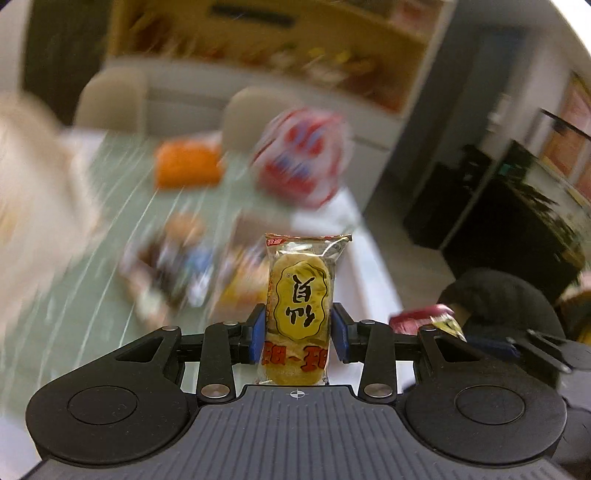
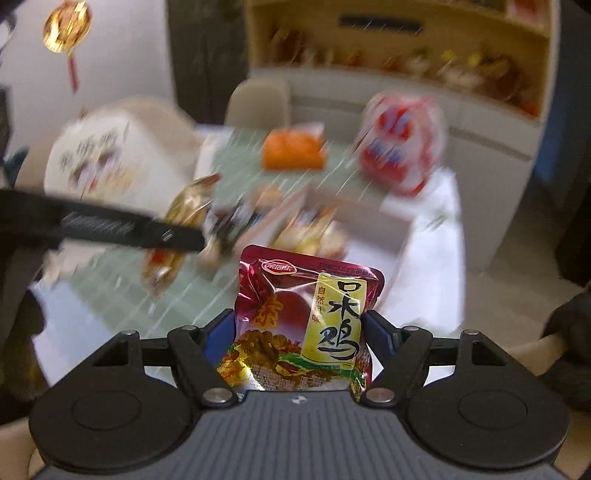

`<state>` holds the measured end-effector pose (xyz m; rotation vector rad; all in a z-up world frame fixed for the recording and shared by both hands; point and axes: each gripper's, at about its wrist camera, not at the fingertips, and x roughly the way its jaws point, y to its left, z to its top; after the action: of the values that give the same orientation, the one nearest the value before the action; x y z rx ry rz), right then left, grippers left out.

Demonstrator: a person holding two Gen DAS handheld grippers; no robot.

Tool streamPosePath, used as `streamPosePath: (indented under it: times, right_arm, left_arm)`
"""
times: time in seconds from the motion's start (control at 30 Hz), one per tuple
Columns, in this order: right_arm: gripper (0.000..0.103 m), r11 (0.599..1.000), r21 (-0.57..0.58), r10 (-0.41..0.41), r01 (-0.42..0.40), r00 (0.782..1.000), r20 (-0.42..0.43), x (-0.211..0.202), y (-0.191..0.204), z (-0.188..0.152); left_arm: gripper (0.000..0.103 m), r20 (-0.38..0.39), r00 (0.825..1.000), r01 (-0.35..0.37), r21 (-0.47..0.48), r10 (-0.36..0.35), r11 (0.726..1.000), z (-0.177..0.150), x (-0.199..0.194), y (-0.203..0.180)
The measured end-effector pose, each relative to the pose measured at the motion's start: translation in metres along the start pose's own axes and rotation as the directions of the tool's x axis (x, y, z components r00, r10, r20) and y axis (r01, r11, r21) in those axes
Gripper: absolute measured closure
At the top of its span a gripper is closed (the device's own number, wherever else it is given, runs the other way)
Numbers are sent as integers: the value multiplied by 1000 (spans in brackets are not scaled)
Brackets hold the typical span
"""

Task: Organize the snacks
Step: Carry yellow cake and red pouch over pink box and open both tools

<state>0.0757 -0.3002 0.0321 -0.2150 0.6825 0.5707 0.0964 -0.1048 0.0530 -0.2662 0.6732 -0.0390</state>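
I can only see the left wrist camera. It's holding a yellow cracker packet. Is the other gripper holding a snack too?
Observer: Yes, the right gripper is shut on a dark red snack pouch.
Operator: Does the pouch have a picture?
Observer: It has a yellow label with big black characters, and food printed near the bottom.
Operator: Anything on the wall I can't see?
Observer: A gold hanging ornament with a red tassel, upper left.

left hand-held gripper [image 1: 297,334] clamping yellow rice-cracker packet [image 1: 300,306] upright, blurred table [image 1: 92,280]
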Motion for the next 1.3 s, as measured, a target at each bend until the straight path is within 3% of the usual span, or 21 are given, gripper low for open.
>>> streamPosePath:
  times: [0.1, 0.23, 0.47, 0.67, 0.87, 1.0, 1.23, 1.3]
  right_arm:
    - [28, 998, 39, -45, 43, 997, 68, -15, -20, 19]
    - [28, 992, 80, -100, 93, 991, 90, -15, -39, 32]
    - [28, 990, 93, -113, 108, 992, 53, 9, -55, 25]
    - [28, 988, 122, -97, 97, 995, -7, 46, -65, 25]
    - [28, 991, 112, -67, 71, 997, -35, 79, -71, 40]
    - [28, 995, 89, -47, 52, 997, -56, 107, -68, 57]
    - [24, 998, 65, -1, 4, 999, -41, 157, -65, 94]
    - [22, 995, 97, 46, -37, 995, -88, 176, -71, 102]
  left_arm:
    - [61, 14, 1000, 17, 95, -19, 995, 33, 28, -25]
    - [61, -50, 999, 27, 119, -22, 992, 50, 82, -40]
    - [61, -168, 985, -16, 125, 37, 992, 35, 157, -31]
    - [60, -222, 971, -58, 138, 88, 989, 22, 192, -15]
    - [61, -129, 991, -33, -38, 28, 999, 25, 174, 28]
    - [61, -77, 997, 11, -186, -26, 983, 17, 144, 64]
    - [62, -99, 994, -73, -418, 35, 905, -36, 99, 109]
    - [62, -115, 992, -106, -472, 59, 875, -54, 90, 120]
